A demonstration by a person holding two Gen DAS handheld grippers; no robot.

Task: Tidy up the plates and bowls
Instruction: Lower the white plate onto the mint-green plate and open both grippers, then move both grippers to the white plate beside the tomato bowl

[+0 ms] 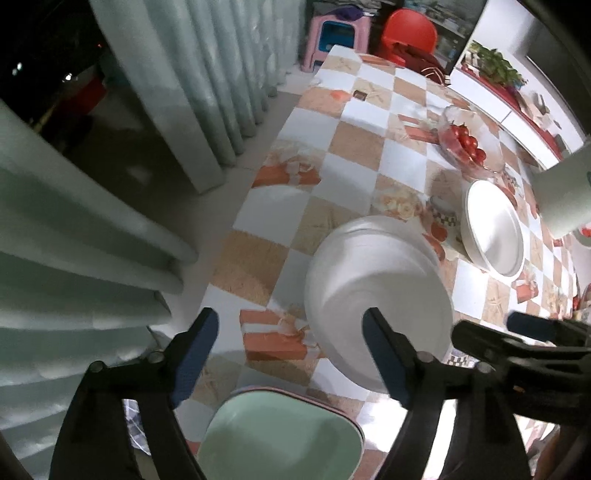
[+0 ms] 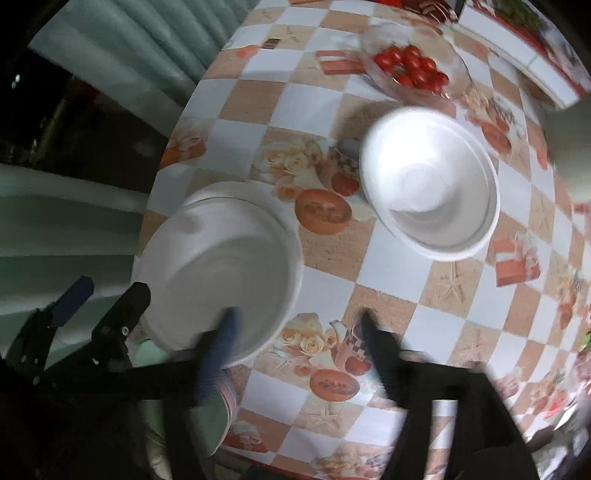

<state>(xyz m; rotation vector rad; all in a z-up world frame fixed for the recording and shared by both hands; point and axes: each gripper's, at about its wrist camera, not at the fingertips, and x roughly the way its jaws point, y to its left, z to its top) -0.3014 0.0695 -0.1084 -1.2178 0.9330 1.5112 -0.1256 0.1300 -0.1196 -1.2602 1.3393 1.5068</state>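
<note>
Two tongs over the checked worktop [image 2: 325,266], both spread wide w/ nothing between the tips. Left tongs [image 1: 290,354] hang above the worktop's near edge, w/ the green square plate [image 1: 284,435] below them; right tongs [image 2: 299,350] sit just beside, its left tip overlapping the near rim of the white plates [image 2: 221,266] in the right wrist view, contact can't be told (blur). White plates look stacked, near the worktop's curtain-side edge, just beyond the green plate. White bowls [image 2: 432,184], nested, stand apart from the plates, further in. Glass dish of tomatoes [image 2: 413,66] sits beyond the bowls. Curtain [image 1: 110,229] hangs along the left; red chair [image 1: 408,33] and pink stool [image 1: 336,33] at the far end.
</note>
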